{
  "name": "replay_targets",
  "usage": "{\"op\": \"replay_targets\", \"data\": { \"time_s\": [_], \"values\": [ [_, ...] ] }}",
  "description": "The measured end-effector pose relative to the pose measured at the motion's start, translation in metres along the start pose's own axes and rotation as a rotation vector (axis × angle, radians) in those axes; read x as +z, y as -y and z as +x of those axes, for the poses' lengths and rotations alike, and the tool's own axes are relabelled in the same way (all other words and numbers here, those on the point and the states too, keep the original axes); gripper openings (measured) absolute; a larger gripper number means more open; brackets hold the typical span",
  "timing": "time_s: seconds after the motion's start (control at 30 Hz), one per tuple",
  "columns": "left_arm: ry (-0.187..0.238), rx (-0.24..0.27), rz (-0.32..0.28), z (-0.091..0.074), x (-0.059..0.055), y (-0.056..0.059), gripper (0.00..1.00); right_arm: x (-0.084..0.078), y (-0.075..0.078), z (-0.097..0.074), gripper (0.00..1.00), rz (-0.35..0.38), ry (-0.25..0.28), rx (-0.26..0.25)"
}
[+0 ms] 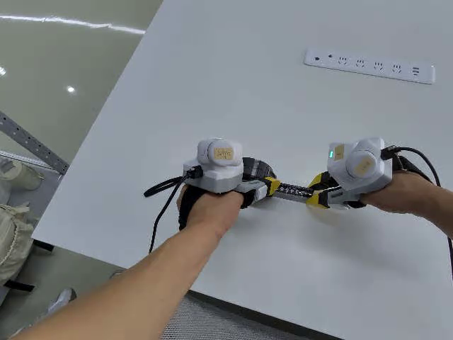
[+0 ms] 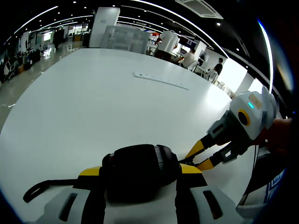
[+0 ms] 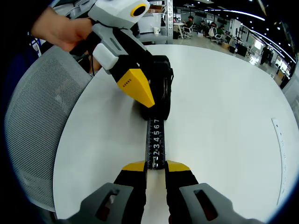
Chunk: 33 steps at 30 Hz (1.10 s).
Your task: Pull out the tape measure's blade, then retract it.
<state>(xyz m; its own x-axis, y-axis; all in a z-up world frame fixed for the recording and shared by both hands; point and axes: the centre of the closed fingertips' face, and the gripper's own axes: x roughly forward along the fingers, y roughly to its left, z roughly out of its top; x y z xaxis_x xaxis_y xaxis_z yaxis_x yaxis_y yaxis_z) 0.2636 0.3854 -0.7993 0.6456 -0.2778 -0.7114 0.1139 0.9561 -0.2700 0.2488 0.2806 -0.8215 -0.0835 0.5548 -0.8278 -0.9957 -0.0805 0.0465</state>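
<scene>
Left gripper (image 1: pixel 266 184) clamps the black rounded tape measure case (image 1: pixel 256 170) at centre frame on the white desk (image 1: pixel 233 71); right gripper (image 3: pixel 155 167) pinches the black numbered blade (image 3: pixel 155 142) by its tip. Best to draw straight outward, keeping the case pinned steady.

The desk (image 1: pixel 283 92) is plain white, and the power strip (image 1: pixel 369 65) on it is the same white with small dark sockets. The tape measure (image 3: pixel 161 79) has a black case, and its blade (image 3: pixel 155 142) is black with white numerals and tick marks. The left gripper (image 2: pixel 140 173) has a pale grey-white body, black jaws and yellow jaw tips. The right gripper (image 3: pixel 155 167) has the same colours, plus a small green light on its white housing. A black cable (image 1: pixel 164 185) hangs at the left gripper. The floor (image 1: pixel 64 57) is dull grey-green with white streaks of reflected light. A chair back (image 3: pixel 37 121) is grey mesh with a fine dotted weave.
</scene>
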Motion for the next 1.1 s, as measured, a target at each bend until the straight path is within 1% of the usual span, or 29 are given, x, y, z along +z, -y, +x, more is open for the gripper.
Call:
{"op": "replay_targets", "data": {
  "time_s": [0.27,0.47,0.73,0.87,0.97,1.03,1.1],
  "values": [
    [0.001,0.007,-0.001,0.0007,0.0003,-0.0001,0.57,-0.0008,-0.0001,-0.0004,0.11,0.003,-0.008,0.0],
    [-0.002,0.003,-0.004,0.0003,0.0003,0.0,0.59,-0.0009,-0.0002,-0.0006,0.11,0.009,-0.009,0.001],
    [0.015,0.005,-0.008,-0.0003,0.0007,-0.0004,0.6,-0.0006,0.0,-0.0006,0.11,0.006,-0.008,0.001],
    [0.036,0.025,-0.04,0.0003,0.0036,-0.0013,0.61,-0.0006,0.0003,-0.0004,0.11,0.008,-0.007,0.002],
    [0.02,0.035,-0.029,0.0038,0.0012,0.0003,0.66,-0.0005,0.0003,-0.0003,0.11,0.01,-0.006,0.002],
    [0.007,0.047,-0.019,0.0043,-0.0012,-0.0002,0.66,-0.0006,0.0005,-0.0001,0.11,0.01,-0.005,0.002],
    [0.009,0.053,-0.025,0.0043,-0.001,-0.0014,0.64,-0.0005,0.0006,0.0,0.11,0.009,-0.005,0.002]
  ]
}}
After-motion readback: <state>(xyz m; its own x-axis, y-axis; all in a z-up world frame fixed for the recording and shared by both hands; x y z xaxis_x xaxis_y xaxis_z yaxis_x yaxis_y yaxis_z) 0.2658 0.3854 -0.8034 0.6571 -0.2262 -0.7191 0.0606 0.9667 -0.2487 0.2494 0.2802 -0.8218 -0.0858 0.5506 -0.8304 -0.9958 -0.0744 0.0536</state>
